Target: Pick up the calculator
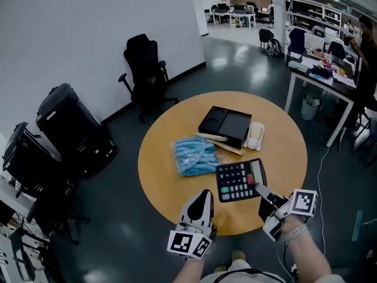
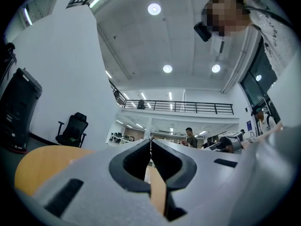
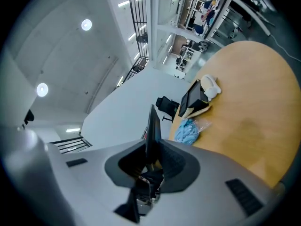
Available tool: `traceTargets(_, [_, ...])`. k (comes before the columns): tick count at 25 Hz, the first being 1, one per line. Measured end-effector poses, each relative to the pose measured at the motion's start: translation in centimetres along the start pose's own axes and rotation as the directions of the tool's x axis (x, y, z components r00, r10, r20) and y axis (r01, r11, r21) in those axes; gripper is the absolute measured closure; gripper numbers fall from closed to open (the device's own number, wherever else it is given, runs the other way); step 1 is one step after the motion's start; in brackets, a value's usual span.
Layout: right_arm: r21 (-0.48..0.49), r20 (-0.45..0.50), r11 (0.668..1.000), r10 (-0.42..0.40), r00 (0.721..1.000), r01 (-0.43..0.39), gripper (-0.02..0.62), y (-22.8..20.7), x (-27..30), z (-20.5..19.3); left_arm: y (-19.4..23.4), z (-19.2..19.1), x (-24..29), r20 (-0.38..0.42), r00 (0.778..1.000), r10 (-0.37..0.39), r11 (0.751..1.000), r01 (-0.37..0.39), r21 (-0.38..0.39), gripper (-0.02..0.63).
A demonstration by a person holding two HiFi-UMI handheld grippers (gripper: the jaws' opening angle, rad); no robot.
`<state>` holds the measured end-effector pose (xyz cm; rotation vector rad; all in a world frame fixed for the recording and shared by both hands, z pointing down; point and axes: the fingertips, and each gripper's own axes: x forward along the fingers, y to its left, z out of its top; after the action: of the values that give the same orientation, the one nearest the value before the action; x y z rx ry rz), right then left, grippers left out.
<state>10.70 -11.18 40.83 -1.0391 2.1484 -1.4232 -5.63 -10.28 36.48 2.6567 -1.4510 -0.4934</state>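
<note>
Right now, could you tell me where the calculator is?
Head view: the calculator is over the near side of the table, its right corner clamped in the right gripper, just right of the blue bag.

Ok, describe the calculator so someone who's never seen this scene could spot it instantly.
Find the round wooden table, then its near side, just right of the clear bag of blue material. The calculator is the flat black slab with rows of pale keys, the only item pinched in the right gripper.
</note>
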Motion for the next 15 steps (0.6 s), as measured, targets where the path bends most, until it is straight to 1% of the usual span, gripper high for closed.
traceTargets(4, [-0.002,0.017,1.0,-0.001,1.0,0.001,0.531,0.0,-0.6,0.0,-0.5,-0.4,-0.5,0.004,1.0,0.01,1.0,-0.01,-0.02,0.598])
traceTargets(15, [0.011,0.017,1.0,0.004,1.0,-0.004,0.531,0.0,-1.3,-0.5,-0.7,-1.2,-1.1,-0.011,1.0,0.017,0.999,-0.017,-0.031,0.598])
